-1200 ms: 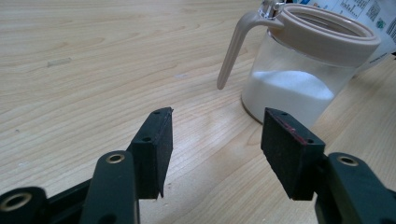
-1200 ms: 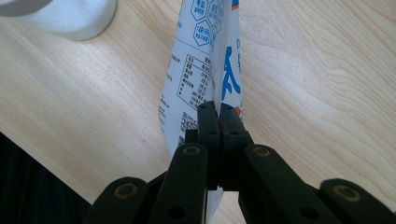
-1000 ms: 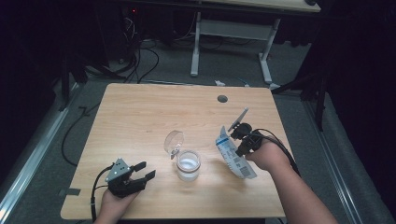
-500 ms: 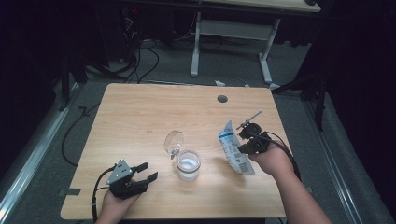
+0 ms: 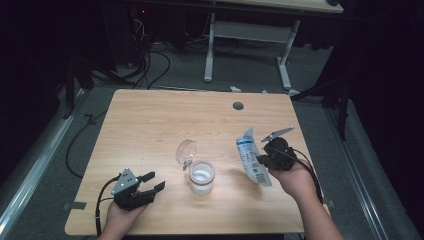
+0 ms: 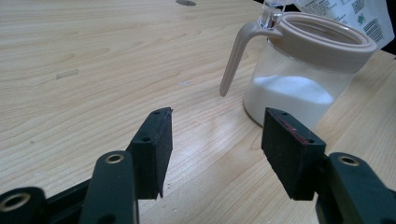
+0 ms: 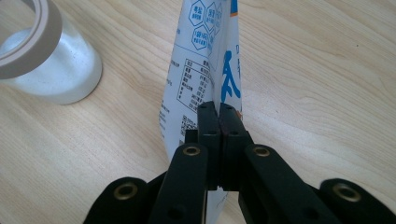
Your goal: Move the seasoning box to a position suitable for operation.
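Soft, light pouch [image 5: 252,157] is pinched at its edge by the clenched right gripper [image 7: 218,114], held up just right of the open jar [image 5: 201,176] w/ white powder; floppy film, likely slippery, best gripped near the seam; left gripper [image 6: 215,149] is held released nr the jar.

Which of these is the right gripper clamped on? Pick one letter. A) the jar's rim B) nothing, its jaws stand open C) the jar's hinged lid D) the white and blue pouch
D: in the right gripper view the right gripper has its jaws pressed together on the edge of the white and blue pouch, apart from the jar.
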A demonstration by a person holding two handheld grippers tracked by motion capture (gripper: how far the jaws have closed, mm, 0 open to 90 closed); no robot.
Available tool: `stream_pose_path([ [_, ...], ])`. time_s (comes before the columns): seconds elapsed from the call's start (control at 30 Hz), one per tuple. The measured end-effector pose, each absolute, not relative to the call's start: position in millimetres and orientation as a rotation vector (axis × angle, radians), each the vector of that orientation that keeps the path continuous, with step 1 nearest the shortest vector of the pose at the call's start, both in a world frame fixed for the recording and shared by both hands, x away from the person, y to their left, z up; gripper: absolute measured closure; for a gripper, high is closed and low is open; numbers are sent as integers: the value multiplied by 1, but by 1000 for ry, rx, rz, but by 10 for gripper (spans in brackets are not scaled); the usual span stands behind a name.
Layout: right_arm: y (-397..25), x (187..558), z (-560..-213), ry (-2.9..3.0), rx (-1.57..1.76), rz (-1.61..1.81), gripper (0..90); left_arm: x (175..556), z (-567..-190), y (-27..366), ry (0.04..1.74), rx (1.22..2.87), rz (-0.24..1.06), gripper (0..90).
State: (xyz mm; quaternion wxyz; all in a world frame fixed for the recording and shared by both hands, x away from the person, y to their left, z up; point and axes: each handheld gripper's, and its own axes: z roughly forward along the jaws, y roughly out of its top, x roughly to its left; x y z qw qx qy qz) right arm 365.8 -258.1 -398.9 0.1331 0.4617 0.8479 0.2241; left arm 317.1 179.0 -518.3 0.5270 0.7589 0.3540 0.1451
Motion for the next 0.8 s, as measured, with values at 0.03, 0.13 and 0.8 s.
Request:
stream_pose_path([
  [0.03, -259, 364, -401, 2455, 1336, 650, 900, 317, -518, 179, 846, 1816, 349, 438],
  [0.13, -264, 360, -407, 2433, 1344, 694, 900, 317, -518, 180, 846, 1821, 353, 440],
  [0.8, -278, 341, -412, 2320, 1332, 830, 900, 319, -516, 184, 846, 1822, 351, 451],
])
